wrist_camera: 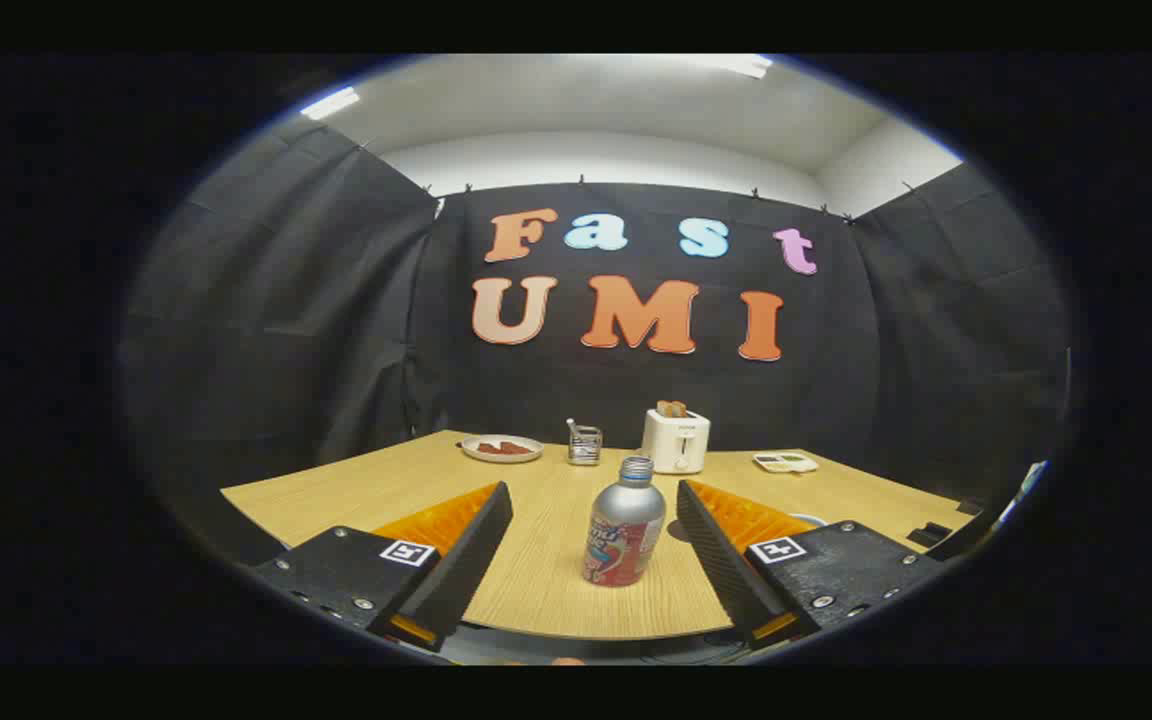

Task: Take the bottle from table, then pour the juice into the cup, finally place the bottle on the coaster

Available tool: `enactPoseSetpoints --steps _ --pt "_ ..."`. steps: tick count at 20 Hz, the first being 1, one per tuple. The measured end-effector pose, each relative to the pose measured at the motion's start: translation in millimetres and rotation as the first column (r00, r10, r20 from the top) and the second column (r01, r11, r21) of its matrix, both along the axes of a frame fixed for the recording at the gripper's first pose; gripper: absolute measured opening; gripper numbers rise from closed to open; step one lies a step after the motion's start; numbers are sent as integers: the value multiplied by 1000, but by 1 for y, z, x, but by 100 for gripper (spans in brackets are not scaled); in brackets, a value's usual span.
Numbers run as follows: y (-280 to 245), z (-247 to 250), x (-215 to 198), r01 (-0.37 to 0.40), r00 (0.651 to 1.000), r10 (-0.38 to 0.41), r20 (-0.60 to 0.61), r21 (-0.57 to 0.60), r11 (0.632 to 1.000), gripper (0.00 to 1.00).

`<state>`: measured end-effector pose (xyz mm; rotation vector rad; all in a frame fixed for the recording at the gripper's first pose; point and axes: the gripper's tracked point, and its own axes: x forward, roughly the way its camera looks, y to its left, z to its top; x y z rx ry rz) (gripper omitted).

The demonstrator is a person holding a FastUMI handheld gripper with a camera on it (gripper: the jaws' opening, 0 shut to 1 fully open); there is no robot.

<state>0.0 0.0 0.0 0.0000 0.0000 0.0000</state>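
A: What's out, counted?

B: One silver metal bottle with a red printed label [624, 525], standing upright between the gripper [594, 522] fingers, touching neither. Farther back: one white toaster [676, 441] with toast in it, one small metal rack [584, 443], one round plate [502, 449] of reddish food, one white tray [785, 462].

A: The surface?

B: A light wood-grain table [536, 580], black cloth booth walls, white ceiling.

A: The tongs?

B: Released, fingers spread wide, level above the table's near edge.
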Motion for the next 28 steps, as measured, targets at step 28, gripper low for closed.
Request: enactPoseSetpoints --steps 28 --pt "-23 -37 30 44 995 -47 -87 -33 998 98"
